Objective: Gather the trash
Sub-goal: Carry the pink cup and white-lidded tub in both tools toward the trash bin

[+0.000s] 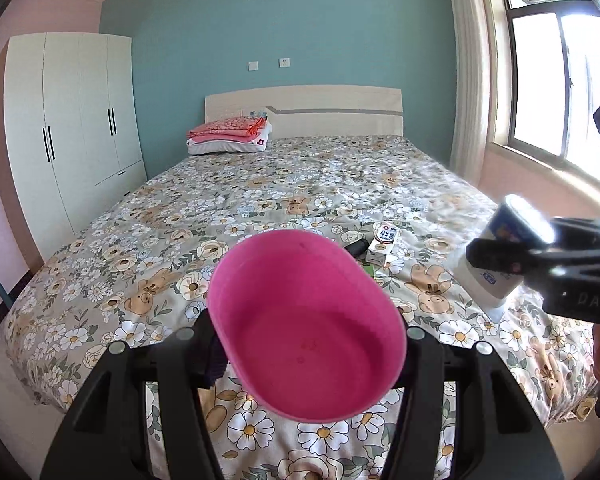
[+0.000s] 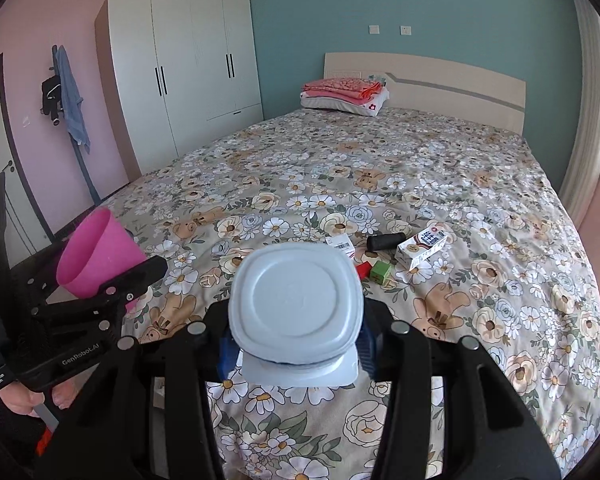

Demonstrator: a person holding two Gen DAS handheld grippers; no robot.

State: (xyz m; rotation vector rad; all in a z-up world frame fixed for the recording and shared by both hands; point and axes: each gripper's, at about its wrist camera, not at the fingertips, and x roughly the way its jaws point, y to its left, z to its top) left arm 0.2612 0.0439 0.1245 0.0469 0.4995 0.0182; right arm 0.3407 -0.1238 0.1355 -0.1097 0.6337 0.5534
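In the left wrist view, my left gripper is shut on a pink plastic bin, whose open mouth faces the camera and looks empty. In the right wrist view, my right gripper is shut on a white plastic cup with a blue label, its base toward the camera. Both are held above the near end of the bed. Each shows in the other view: the cup at the right, the bin at the left. On the bedspread lie a milk carton, a black cylinder, a green cube, a red block and a small white box.
A floral bedspread covers the large bed. Folded pink bedding lies by the headboard. A white wardrobe stands at the left and a coat stand with clothes by the pink wall. A window is on the right.
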